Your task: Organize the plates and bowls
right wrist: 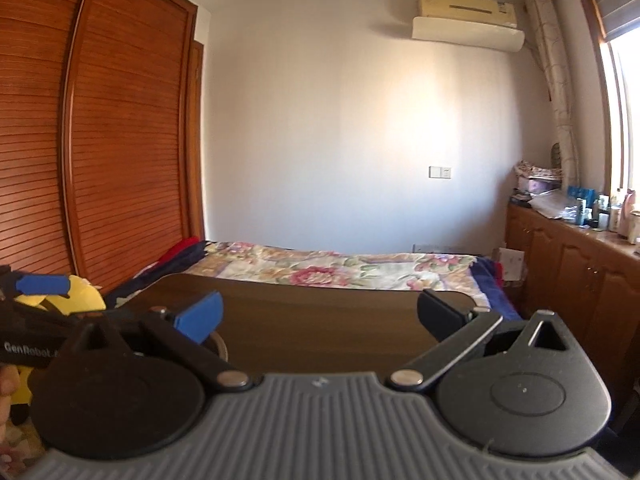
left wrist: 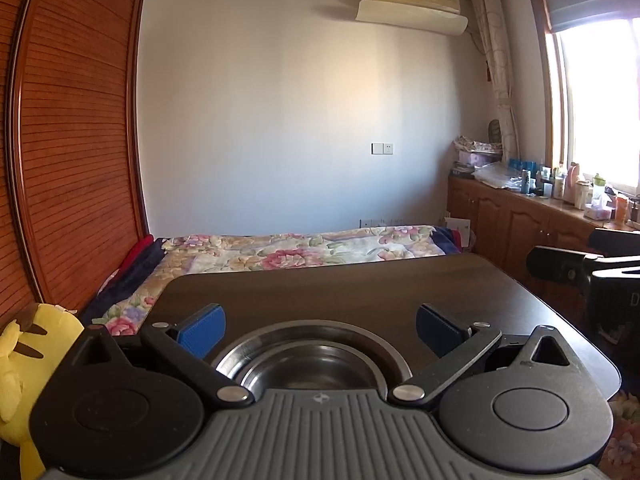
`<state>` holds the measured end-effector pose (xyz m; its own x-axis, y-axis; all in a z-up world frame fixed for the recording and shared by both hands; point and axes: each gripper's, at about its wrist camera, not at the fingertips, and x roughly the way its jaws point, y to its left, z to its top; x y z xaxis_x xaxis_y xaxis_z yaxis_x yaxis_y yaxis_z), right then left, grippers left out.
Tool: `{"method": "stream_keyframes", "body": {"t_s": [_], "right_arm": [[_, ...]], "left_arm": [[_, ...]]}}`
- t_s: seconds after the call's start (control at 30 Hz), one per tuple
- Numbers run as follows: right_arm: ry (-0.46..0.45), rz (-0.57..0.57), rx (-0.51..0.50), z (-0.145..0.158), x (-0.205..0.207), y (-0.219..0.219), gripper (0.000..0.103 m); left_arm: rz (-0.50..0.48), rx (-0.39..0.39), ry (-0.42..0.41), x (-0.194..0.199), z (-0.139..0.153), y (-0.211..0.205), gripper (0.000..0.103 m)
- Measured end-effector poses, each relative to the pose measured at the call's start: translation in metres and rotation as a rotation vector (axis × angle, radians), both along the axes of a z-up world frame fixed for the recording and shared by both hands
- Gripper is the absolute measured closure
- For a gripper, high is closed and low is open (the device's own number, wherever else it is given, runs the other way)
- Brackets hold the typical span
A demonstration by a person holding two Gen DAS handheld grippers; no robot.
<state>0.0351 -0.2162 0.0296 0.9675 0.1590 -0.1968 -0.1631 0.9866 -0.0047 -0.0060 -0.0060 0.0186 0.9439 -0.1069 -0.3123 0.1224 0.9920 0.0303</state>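
A steel bowl [left wrist: 312,364] sits on the dark wooden table [left wrist: 360,284], right under my left gripper [left wrist: 320,328]. The left gripper is open, its blue pads wide apart above the bowl's rim, holding nothing. In the right wrist view my right gripper [right wrist: 320,316] is open and empty over the same table [right wrist: 320,320]. Only a sliver of the bowl's rim [right wrist: 221,346] shows behind its left finger. The left gripper's body [right wrist: 32,320] is at the far left of that view.
A bed with a floral quilt [left wrist: 296,248] lies beyond the table. A slatted wooden wardrobe [left wrist: 72,140] stands on the left, and a yellow plush toy [left wrist: 20,372] sits beside the table. Low cabinets with bottles [left wrist: 560,208] run along the right under the window.
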Motion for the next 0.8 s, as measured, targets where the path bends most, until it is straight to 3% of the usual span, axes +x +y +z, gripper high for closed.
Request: {"method": "stream_keyframes", "body": {"t_s": [0.8], "right_arm": [[0.041, -0.065, 0.008, -0.032, -0.011, -0.007, 0.000]], "left_arm": [[0.059, 0.006, 0.069, -0.011, -0.030, 0.006, 0.000]]}}
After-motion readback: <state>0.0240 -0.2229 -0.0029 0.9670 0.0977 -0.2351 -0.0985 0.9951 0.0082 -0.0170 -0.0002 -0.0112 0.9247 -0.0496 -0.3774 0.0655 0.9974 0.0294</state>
